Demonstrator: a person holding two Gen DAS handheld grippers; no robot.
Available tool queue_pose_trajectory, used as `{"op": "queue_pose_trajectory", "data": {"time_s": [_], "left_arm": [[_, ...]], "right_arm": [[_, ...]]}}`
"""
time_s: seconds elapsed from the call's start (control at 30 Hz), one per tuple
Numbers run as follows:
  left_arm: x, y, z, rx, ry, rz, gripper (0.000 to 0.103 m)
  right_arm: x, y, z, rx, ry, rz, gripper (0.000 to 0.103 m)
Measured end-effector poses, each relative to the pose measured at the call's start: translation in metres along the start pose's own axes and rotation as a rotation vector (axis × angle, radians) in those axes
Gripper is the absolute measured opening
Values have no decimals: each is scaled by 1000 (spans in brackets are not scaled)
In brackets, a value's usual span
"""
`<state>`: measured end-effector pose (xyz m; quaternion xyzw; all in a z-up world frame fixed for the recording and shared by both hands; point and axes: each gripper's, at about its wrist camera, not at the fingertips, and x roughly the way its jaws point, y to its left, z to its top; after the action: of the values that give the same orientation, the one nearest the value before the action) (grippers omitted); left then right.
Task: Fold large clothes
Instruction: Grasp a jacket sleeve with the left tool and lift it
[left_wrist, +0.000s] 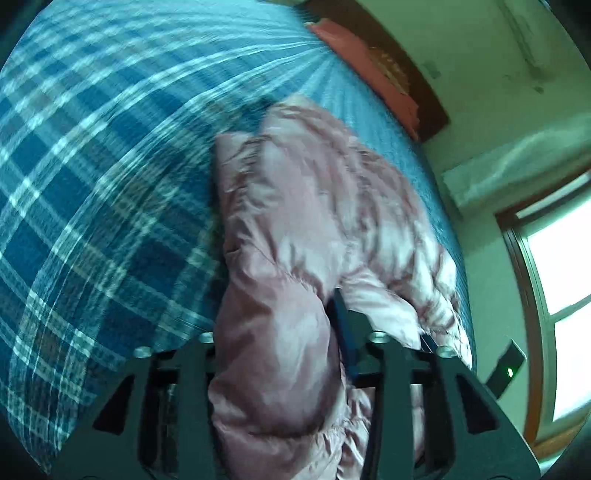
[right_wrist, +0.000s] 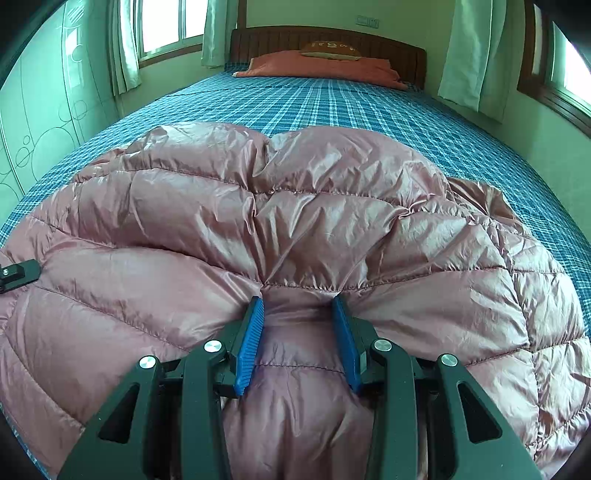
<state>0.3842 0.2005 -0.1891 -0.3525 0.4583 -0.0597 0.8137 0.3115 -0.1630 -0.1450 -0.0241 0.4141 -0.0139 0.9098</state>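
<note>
Jaws of the left gripper (left_wrist: 291, 332) partly apart with a thick fold of the pink down jacket (left_wrist: 314, 206) bunched between them; only the right blue pad shows, the left one buried in fabric, picture smeared. Right gripper (right_wrist: 299, 314) likewise partly apart, both blue pads (right_wrist: 251, 343) pressed into a jacket fold at its near edge. Jacket lies on the plaid bed sheet (right_wrist: 351, 99), near end, far from the red pillow (right_wrist: 317, 66) at the headboard (right_wrist: 332, 37).
</note>
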Motion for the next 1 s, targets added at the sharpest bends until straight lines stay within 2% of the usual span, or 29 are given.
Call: {"op": "queue_pose_trajectory", "data": {"time_s": [0.07, 0.17, 0.23, 0.3, 0.53, 0.7, 1.0], "left_arm": [[3, -1, -1, -18, 1, -23, 36], [-3, -20, -6, 94, -32, 22, 21], [-10, -34, -8, 147, -60, 51, 17], [-14, -44, -9, 159, -78, 55, 15], [-28, -85, -14, 200, -128, 29, 13], [-31, -121, -23, 276, -140, 15, 13], [-18, -170, -43, 417, -137, 77, 13]], "right_arm": [[0, 0, 0, 1, 0, 0, 39], [0, 0, 0, 0, 0, -1, 39], [1, 0, 0, -1, -1, -1, 39], [2, 1, 0, -1, -1, -3, 39], [3, 1, 0, 0, 0, -4, 39], [1, 0, 2, 12, 2, 0, 39], [-17, -25, 7, 55, -8, 2, 39]]}}
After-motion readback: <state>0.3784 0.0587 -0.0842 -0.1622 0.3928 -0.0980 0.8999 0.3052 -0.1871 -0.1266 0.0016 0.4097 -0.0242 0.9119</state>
